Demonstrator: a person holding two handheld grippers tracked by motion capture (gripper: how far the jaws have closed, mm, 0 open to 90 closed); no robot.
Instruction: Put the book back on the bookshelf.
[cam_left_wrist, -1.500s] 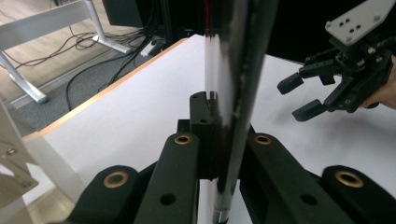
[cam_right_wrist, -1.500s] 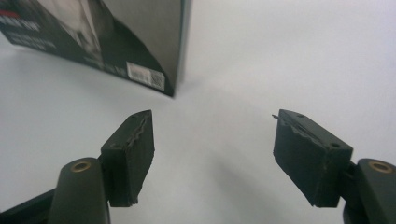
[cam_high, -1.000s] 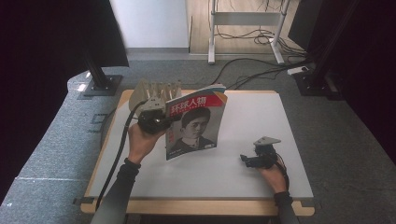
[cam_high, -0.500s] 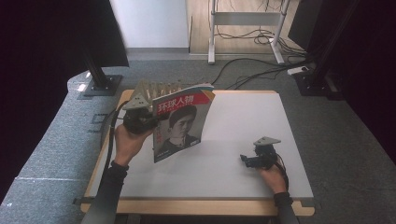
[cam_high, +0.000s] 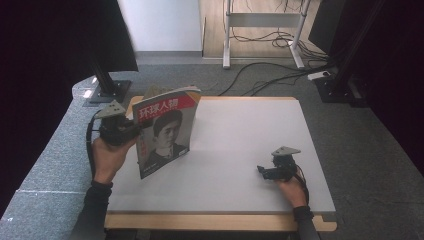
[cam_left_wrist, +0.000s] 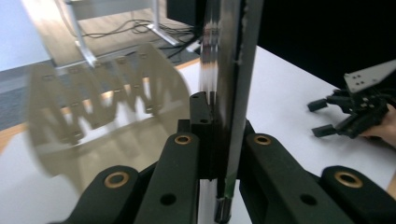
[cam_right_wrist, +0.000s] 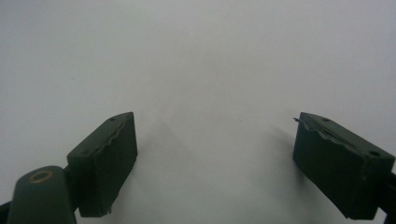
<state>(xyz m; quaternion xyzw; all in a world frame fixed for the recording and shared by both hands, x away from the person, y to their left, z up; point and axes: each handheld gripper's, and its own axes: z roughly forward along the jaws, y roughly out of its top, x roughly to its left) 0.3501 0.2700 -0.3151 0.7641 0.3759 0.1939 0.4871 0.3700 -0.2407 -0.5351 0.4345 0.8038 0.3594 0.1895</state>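
While edge-on between left tool (cam_left_wrist: 212, 135) pads, magazine (cam_high: 165, 131) cover faces high view

High view sat fixed above the person's edge of the table (cam_high: 240, 150), looking forward and down, far enough back to take in the whole top plus the floor and desk legs beyond. Left gripper view rode the left gripper (cam_left_wrist: 219, 140), sighting along its jaws at very close range edge-on to the magazine (cam_left_wrist: 233, 70), and farther off it caught the right gripper (cam_left_wrist: 359, 109) and the same white tabletop, both shared with the high view. Right gripper view looked down along the right gripper's jaws, close to bare tabletop.
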